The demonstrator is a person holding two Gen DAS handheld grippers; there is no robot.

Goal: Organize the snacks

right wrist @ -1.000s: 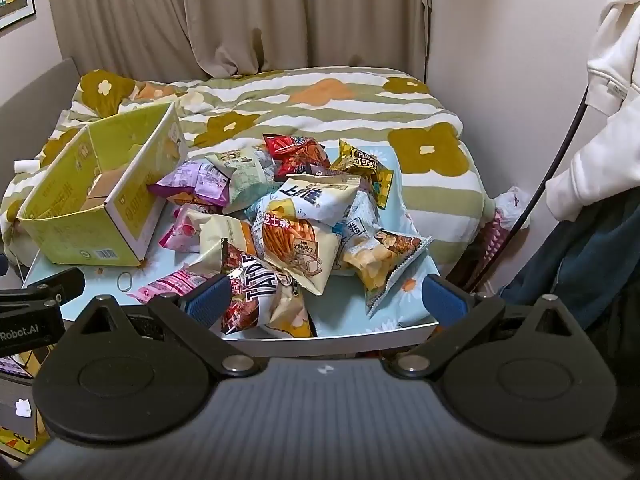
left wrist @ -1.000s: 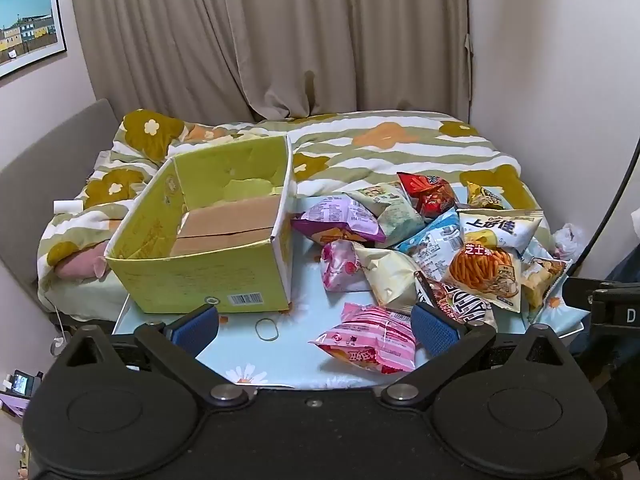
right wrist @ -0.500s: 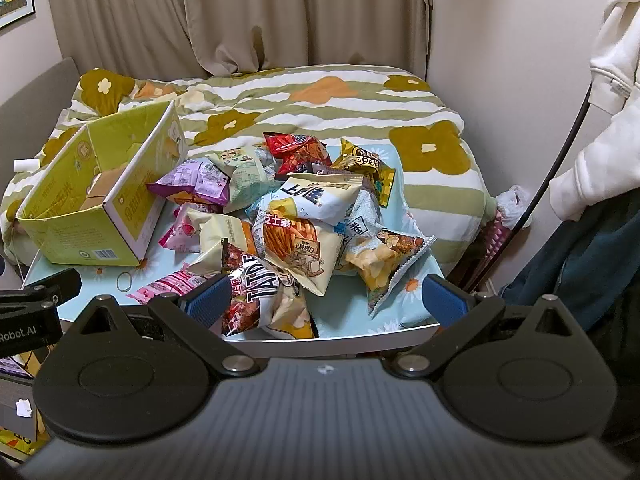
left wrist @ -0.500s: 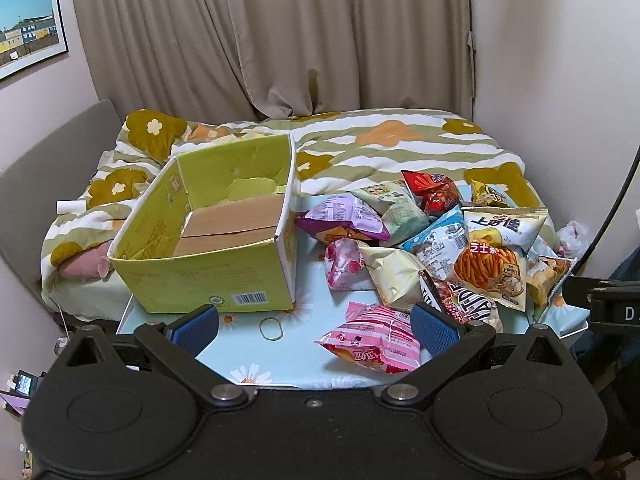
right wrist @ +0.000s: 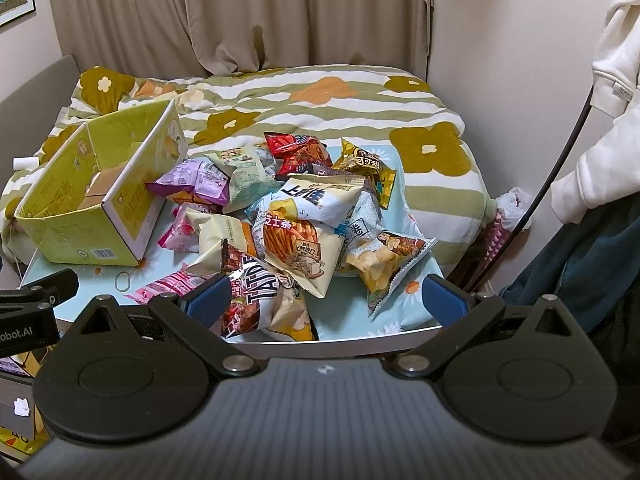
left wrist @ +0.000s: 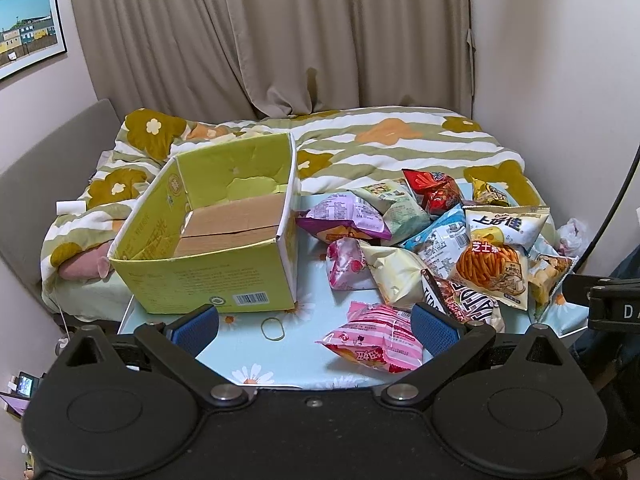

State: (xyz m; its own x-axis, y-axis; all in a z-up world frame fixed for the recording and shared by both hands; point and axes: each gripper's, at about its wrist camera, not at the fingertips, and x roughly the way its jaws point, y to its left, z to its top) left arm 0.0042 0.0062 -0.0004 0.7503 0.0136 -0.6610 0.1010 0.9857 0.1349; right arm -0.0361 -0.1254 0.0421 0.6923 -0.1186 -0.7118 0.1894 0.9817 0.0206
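- Our left tongs [left wrist: 314, 328] are spread wide w/ nothing between the blue pads, hovering over the near edge of the tabletop [left wrist: 304, 364].
- Just ahead of them: pink snack bag [left wrist: 374, 338] lying flat, rubber band [left wrist: 273, 328] on the cloth beside it.
- Our right tongs [right wrist: 326, 300] are spread too, empty, above the tabletop's front-right edge.
- Nearest them: a dark "TAT.." bag [right wrist: 260, 300] and a chip bag [right wrist: 384, 256].
- Beyond, the snack pile [right wrist: 304, 208] heaps on the tabletop's right half.
- Yellow-green box [left wrist: 216, 248] stands open on the left; no bags visible inside.
- Bed [left wrist: 360, 148] w/ flowered cover behind; curtain [left wrist: 280, 36] at back.
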